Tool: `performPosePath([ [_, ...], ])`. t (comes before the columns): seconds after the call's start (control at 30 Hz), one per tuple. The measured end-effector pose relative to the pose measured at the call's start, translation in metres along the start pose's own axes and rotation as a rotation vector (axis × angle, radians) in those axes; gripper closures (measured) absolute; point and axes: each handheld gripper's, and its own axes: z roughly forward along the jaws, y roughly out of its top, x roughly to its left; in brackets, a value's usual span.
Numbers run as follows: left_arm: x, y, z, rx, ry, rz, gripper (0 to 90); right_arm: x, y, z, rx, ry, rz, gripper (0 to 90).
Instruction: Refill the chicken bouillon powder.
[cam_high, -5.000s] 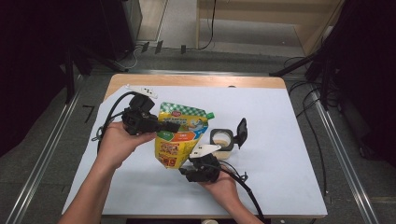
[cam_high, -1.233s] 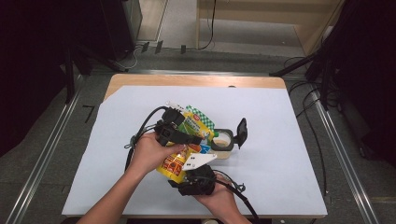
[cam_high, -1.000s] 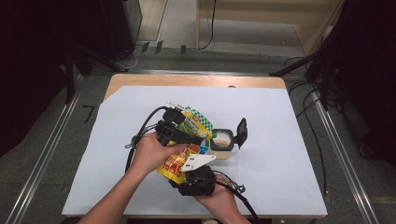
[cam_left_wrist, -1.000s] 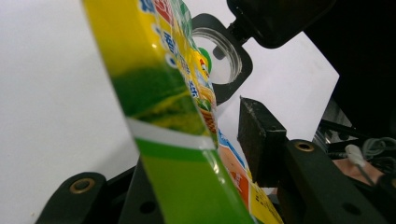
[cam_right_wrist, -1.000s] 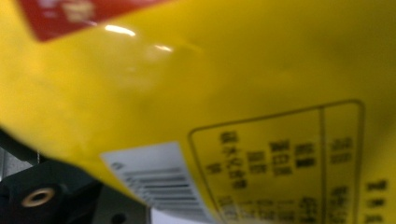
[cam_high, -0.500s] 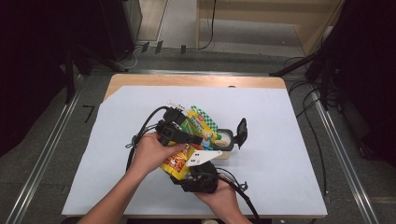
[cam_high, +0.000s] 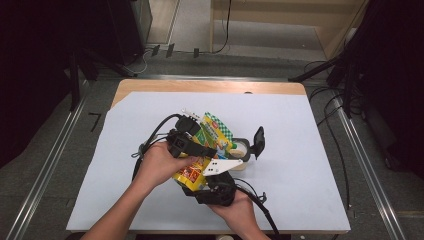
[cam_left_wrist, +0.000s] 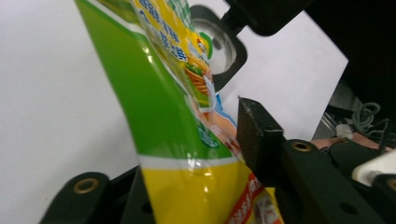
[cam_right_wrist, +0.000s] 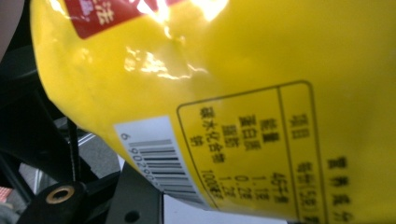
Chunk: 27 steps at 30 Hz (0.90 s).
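**Snack bag gripped at both ends beside the open container**

The yellow-and-green snack bag (cam_high: 200, 155) is off the table sheet (cam_high: 310, 150), held just left of the open black container (cam_high: 242, 148), whose lid (cam_high: 259, 142) stands raised. The left gripper (cam_high: 192, 146) is clamped on the bag's upper part: in the left gripper view the foil sits between its two black jaws, which have just been shifting on it. The right gripper (cam_high: 212, 181) holds the bag's lower end on the near side of the container; in the right gripper view the foil presses right up against the camera, so the pads themselves are hidden and the grip is probably firm, not certainly so.

Judging from this, the bag is lifted and steadied; opening or emptying it towards the container remains. Whether the top seal is torn cannot be made out, nor what lies inside the container.
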Motion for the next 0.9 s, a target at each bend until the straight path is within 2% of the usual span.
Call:
performPosePath([
  [0.13,0.0,0.001,0.002,0.017,0.005,-0.008,74.9,0.005,0.0,0.003,0.032,-0.03,-0.036,60.5],
  [0.33,0.002,0.003,0.002,0.019,-0.004,-0.026,75.7,0.012,0.001,0.005,0.062,-0.093,-0.124,54.8],
  [0.43,0.002,0.003,0.002,0.019,-0.015,-0.044,75.3,0.014,0.001,0.005,0.076,-0.125,-0.146,56.5],
  [0.5,0.002,0.004,0.002,0.014,-0.02,-0.056,74.7,0.014,0.002,0.004,0.078,-0.128,-0.137,58.7],
  [0.57,0.002,0.004,0.002,0.01,-0.032,-0.065,73.7,0.012,0.002,0.003,0.068,-0.11,-0.108,60.9],
  [0.67,0.002,0.005,0.002,0.012,-0.038,-0.06,73.6,0.01,0.003,0.001,0.054,-0.079,-0.072,63.2],
  [0.83,0.002,0.006,0.0,0.012,-0.051,-0.041,72.0,0.01,0.004,-0.001,0.038,-0.059,-0.043,63.7],
  [0.9,0.003,0.009,-0.001,0.018,-0.058,-0.05,71.4,0.009,0.006,-0.003,0.027,-0.047,-0.025,63.7],
])
